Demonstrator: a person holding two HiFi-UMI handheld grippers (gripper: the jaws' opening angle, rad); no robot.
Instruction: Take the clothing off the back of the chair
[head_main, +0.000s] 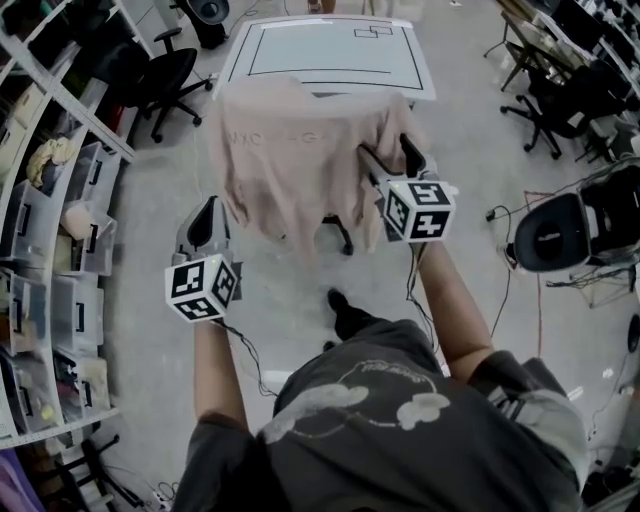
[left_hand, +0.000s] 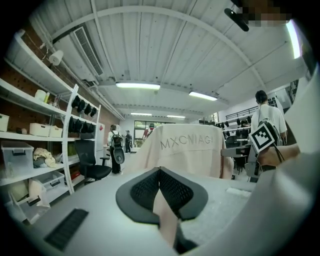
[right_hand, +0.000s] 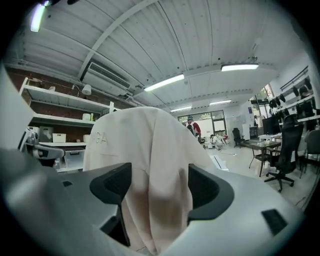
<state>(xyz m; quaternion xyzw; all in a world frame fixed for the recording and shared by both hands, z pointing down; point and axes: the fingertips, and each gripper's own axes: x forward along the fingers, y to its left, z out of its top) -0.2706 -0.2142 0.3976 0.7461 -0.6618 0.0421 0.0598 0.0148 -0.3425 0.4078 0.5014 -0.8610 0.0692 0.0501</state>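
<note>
A beige T-shirt (head_main: 290, 160) with faint lettering hangs over the back of a chair, which it hides except for a dark leg (head_main: 345, 240). My left gripper (head_main: 208, 205) is at the shirt's lower left edge. In the left gripper view its jaws (left_hand: 159, 172) are shut, with a thin strip of beige cloth (left_hand: 165, 215) pinched between them; the draped shirt (left_hand: 187, 150) shows ahead. My right gripper (head_main: 388, 152) is at the shirt's right side. Its jaws (right_hand: 155, 187) stand wide open, and a hanging fold of the shirt (right_hand: 145, 150) lies between the pads.
A white table (head_main: 330, 50) with black outlines stands just behind the chair. Shelves with plastic bins (head_main: 60, 250) line the left side. Black office chairs stand at the back left (head_main: 170, 80) and right (head_main: 560, 100). Cables run across the floor on the right (head_main: 500, 300).
</note>
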